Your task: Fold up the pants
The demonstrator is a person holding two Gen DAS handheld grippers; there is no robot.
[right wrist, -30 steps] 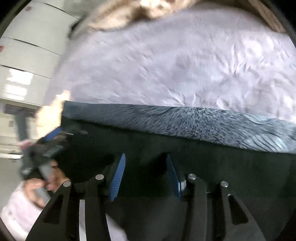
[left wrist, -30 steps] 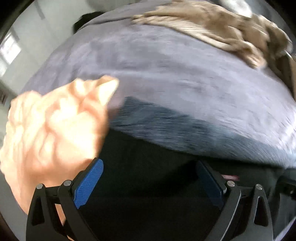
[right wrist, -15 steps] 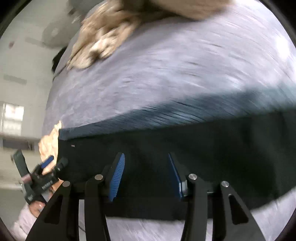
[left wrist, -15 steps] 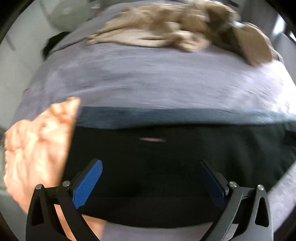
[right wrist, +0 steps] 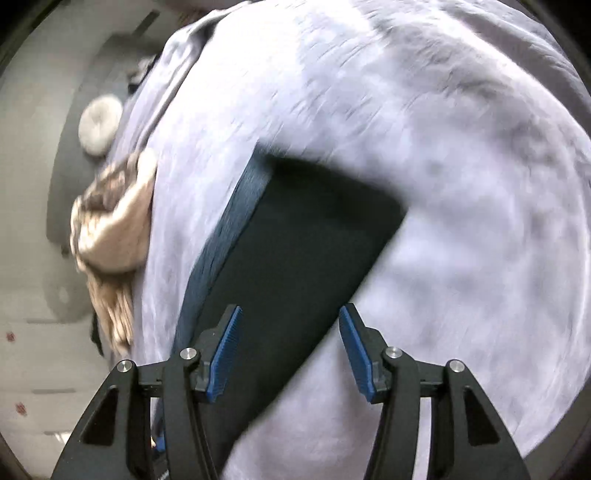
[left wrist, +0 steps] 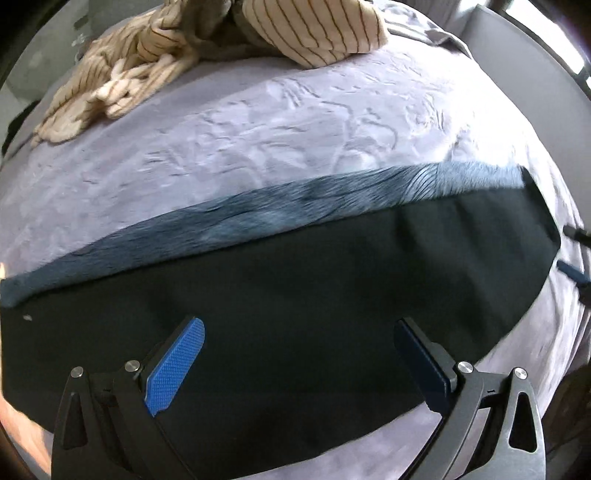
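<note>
Black pants (left wrist: pixel 303 295) lie flat on the lilac bedspread (left wrist: pixel 258 122) as a long band, with a fuzzy blue-grey strip (left wrist: pixel 295 206) along their far edge. My left gripper (left wrist: pixel 299 354) is open above the pants, holding nothing. In the right wrist view the pants (right wrist: pixel 295 251) run away from me, one end squared off at the top. My right gripper (right wrist: pixel 290 350) is open just above the near part of the pants, empty. The right gripper's blue fingers (left wrist: pixel 572 273) show at the left wrist view's right edge.
A crumpled beige striped blanket (left wrist: pixel 122 74) and a striped pillow (left wrist: pixel 314 29) lie at the far side of the bed. In the right wrist view the blanket (right wrist: pixel 110 236) sits at the left, by a grey headboard with a round white object (right wrist: pixel 99 125).
Both views swung: the left one turned right, along the pants, and the bare hand left it. The right one turned to look along the pants. The right gripper's fingers spread wider.
</note>
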